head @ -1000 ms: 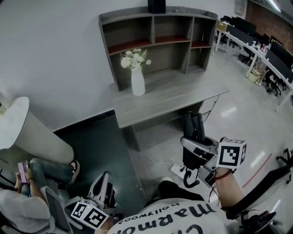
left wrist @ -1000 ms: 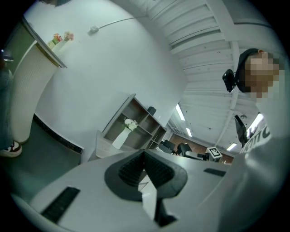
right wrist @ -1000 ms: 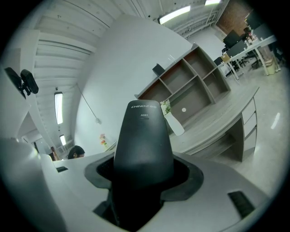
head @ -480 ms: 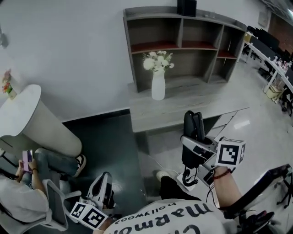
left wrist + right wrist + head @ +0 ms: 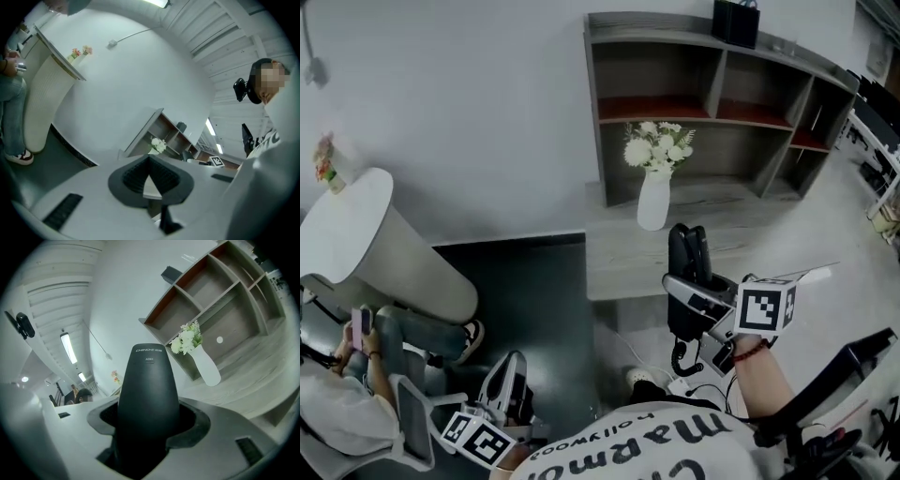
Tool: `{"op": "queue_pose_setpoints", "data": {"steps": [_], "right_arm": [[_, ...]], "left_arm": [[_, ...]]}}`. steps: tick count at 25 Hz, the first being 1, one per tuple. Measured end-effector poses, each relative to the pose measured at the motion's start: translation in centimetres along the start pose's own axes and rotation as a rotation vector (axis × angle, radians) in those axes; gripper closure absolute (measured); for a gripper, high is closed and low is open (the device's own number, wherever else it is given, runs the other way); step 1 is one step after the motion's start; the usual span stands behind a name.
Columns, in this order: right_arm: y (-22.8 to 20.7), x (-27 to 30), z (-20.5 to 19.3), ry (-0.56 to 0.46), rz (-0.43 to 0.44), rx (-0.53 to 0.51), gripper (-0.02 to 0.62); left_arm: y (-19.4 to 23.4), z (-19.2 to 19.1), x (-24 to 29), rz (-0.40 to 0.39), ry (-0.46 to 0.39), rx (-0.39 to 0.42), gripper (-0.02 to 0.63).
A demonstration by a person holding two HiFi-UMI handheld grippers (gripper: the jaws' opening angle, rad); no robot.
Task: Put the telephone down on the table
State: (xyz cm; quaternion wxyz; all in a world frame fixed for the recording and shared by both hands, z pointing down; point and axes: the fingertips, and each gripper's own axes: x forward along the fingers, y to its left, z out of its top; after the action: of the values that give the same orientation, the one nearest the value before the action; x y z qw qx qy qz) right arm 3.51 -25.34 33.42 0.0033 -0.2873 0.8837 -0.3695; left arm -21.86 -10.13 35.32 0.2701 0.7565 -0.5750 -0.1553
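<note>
While the right gripper [image 5: 692, 281] sits at about 4 o'clock in the head view, its jaws are clamped on the lower body of the black telephone [image 5: 148, 394], which sticks out past them with its narrow end toward the shelf unit [image 5: 712, 94]. The telephone is held in the air and is not resting on the grey table [image 5: 614, 267], whose front edge lies just behind it in the head view. A white vase [image 5: 653, 199] of pale flowers stands on the table at 11 o'clock from the telephone. The left gripper [image 5: 511, 380] hangs low at 7 o'clock beside the person's shirt, its jaws closed tip to tip with nothing between them. At 9 o'clock stands a white rounded counter [image 5: 366, 244], with a seated person [image 5: 342, 394] at 8 o'clock.
</note>
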Motion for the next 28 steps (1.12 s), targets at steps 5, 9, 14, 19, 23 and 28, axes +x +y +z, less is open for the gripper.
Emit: {"op": "queue_pose_setpoints", "data": {"steps": [5, 9, 14, 19, 23, 28], "right_arm": [[-2.4, 3.9, 1.9, 0.069, 0.032, -0.009, 0.313], [-4.7, 7.0, 3.0, 0.121, 0.052, -0.022, 0.313], [-7.8, 10.6, 3.0, 0.197, 0.06, -0.006, 0.313], [-10.7, 13.6, 2.5, 0.281, 0.059, 0.0, 0.313], [-12.8, 15.7, 1.6, 0.345, 0.047, 0.004, 0.312], [-15.1, 17.9, 0.5, 0.393, 0.048, 0.029, 0.313]], "left_arm": [[1.2, 0.2, 2.7, 0.074, -0.017, -0.01, 0.597], [1.8, 0.5, 4.4, 0.128, -0.037, -0.002, 0.597], [3.6, 0.5, 5.8, 0.203, -0.069, -0.019, 0.597], [5.4, -0.1, 6.3, 0.294, -0.087, -0.044, 0.597], [6.2, -0.7, 6.8, 0.354, -0.081, -0.061, 0.597], [6.7, -1.3, 7.4, 0.407, -0.063, -0.074, 0.597]]}}
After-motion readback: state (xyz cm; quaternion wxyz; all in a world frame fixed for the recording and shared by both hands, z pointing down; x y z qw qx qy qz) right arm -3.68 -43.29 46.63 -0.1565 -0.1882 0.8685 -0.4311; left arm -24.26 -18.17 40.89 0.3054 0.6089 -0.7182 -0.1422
